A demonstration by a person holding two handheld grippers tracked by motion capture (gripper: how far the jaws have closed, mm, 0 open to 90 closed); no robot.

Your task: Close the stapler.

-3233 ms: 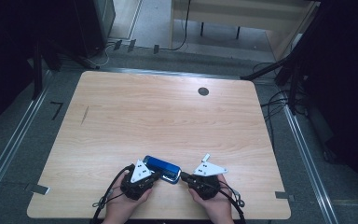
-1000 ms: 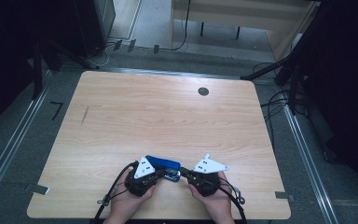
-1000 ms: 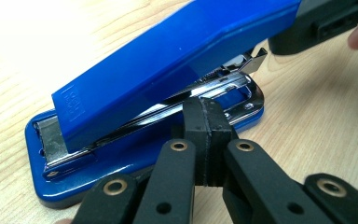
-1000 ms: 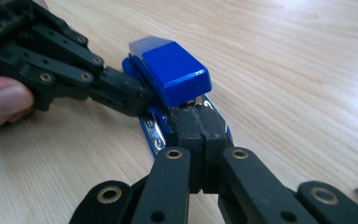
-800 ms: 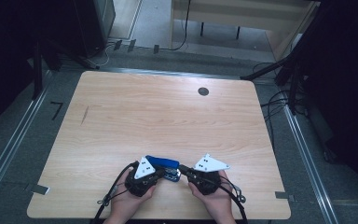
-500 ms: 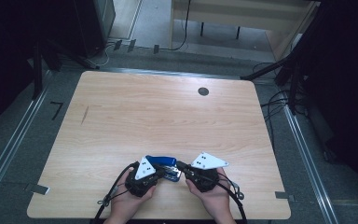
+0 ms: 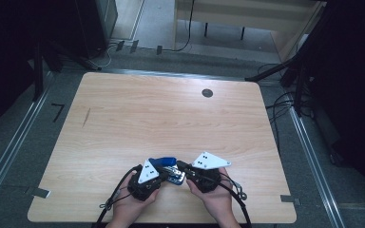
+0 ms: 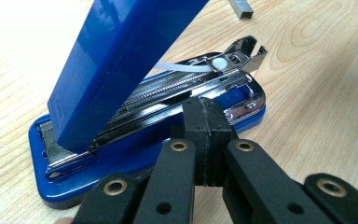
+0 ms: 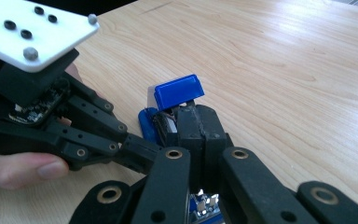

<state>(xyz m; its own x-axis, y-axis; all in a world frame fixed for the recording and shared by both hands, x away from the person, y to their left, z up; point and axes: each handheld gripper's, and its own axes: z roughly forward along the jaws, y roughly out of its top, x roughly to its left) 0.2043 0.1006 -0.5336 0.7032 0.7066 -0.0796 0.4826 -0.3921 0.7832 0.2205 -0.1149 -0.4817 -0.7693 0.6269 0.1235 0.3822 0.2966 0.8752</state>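
Stapler (image 8: 135,116) single, lid raised, one staple strip (image 8: 242,9), two grippers' fingers pressed together.

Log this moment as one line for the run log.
stapler: blue, lid raised, near table edge | left gripper: shut, tips at stapler's metal rail | right gripper: shut, at stapler's end | loose staple strip: beyond stapler

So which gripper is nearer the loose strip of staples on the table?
Left. The left gripper sits shut against the stapler; the staple strip lies just beyond. The right gripper is on the stapler's other side.
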